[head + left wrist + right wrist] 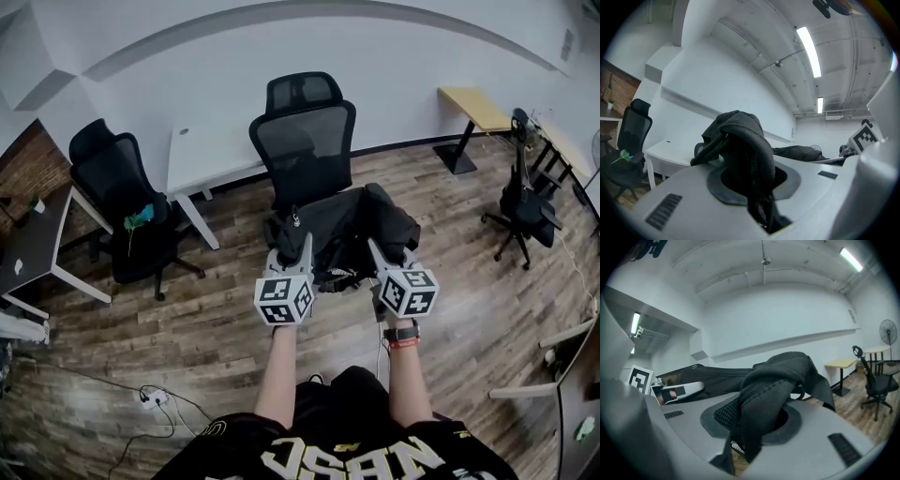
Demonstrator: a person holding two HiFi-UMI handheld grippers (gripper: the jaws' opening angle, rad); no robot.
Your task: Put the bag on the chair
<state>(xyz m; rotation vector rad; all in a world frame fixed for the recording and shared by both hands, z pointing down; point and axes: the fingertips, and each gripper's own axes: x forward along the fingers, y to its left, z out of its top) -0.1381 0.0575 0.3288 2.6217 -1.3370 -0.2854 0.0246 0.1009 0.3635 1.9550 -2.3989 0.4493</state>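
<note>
A black bag [349, 225] hangs in the air between both grippers, just in front of the black mesh office chair [305, 127]. My left gripper [302, 242] is shut on the bag's left edge, and a dark fold of fabric [743, 145] bulges out of its jaws. My right gripper [373, 248] is shut on the right edge, where a padded strap and cloth [764, 399] fill its jaws. The bag hides most of the chair's seat. In the right gripper view the rest of the bag [717, 376] stretches toward the left gripper.
A white desk [202, 159] stands behind the chair. A second black chair [122, 197] is at the left beside a dark table [33, 248]. A third chair [520, 202] and a wooden-topped table [473, 108] are at the right. Cables and a power strip [150, 398] lie on the wood floor.
</note>
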